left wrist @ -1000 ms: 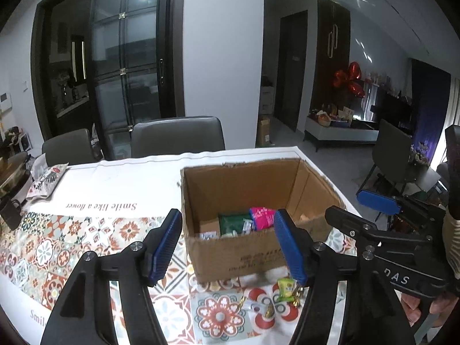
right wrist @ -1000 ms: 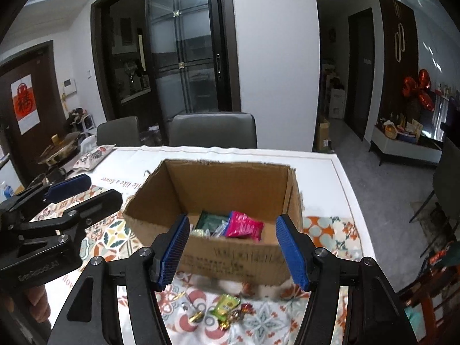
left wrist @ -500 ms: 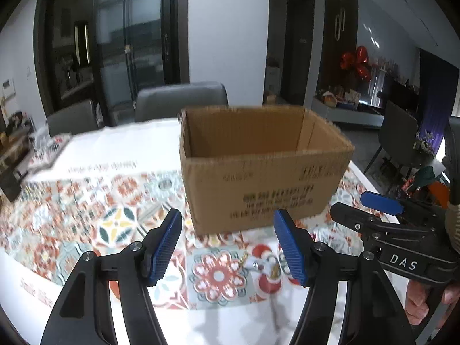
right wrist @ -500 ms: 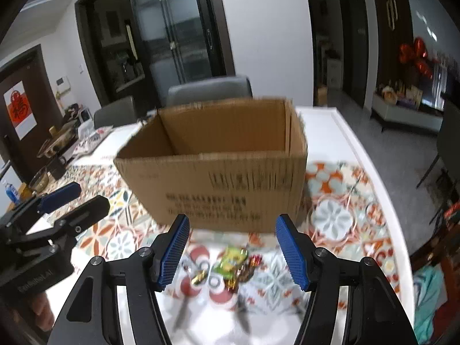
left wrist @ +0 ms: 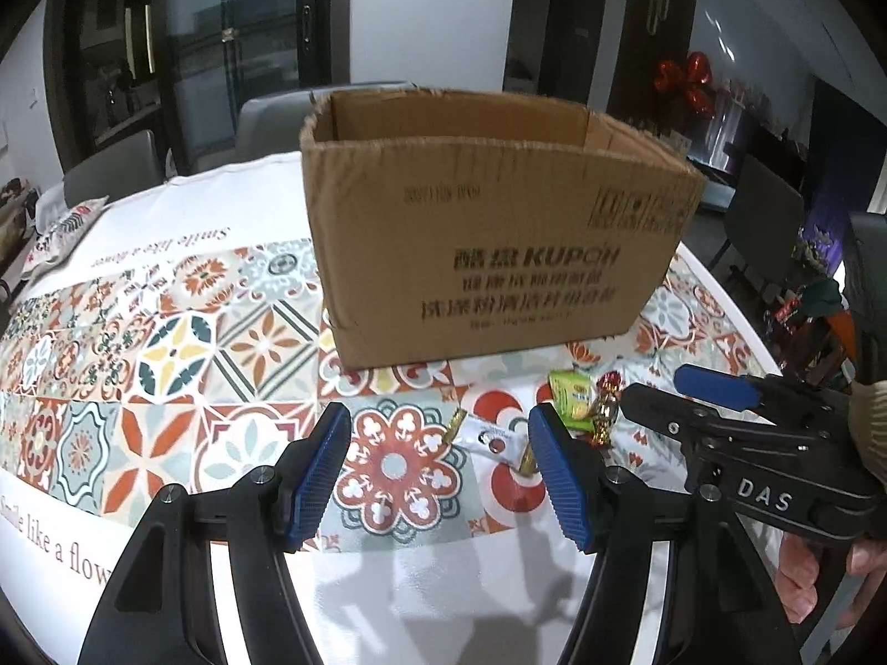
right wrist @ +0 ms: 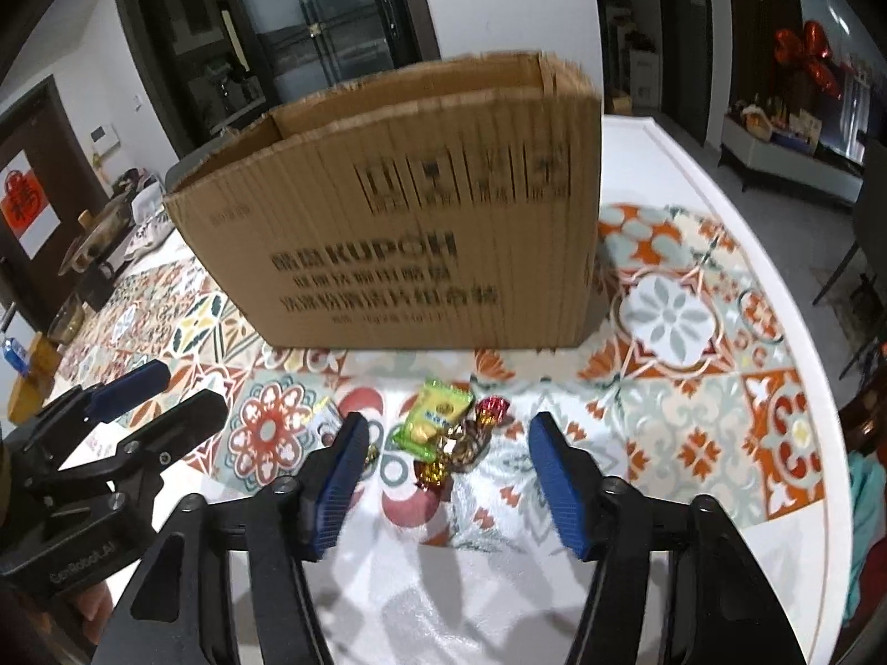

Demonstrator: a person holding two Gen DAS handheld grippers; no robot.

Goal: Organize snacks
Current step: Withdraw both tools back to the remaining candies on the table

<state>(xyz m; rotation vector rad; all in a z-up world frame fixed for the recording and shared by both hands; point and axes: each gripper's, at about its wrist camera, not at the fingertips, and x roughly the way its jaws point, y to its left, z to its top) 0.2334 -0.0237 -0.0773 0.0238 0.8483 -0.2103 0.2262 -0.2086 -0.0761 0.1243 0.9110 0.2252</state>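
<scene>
Two hand-held grippers hang over a tile-patterned counter (right wrist: 693,299), both in front of the cardboard box (left wrist: 488,255). The left hand-held gripper (left wrist: 438,476) holds its blue pads well apart with nothing between them, above bare cloth. The right hand-held gripper (right wrist: 446,479) is also parted and empty, its jaws having just been closing; a small heap of snacks lies just beyond its tips, untouched.

That heap sits near the box's front wall, towards its right half: a green-and-yellow packet (right wrist: 435,421), a red-foil sweet (right wrist: 490,407) touching it, and darker wrapped sweets (right wrist: 454,454) on the near side. A white sachet (left wrist: 493,438) lies left of the heap, just ahead of the left gripper's right pad.

The box stands upright with its top open; its printed front wall hides the floor, so what it contains cannot be told from here.

Open cloth runs left of the box across the tiles, and a narrower strip lies to its right before the counter's curved white edge (right wrist: 820,366). Behind the box, grey chairs (left wrist: 266,122) stand at the far edge.
</scene>
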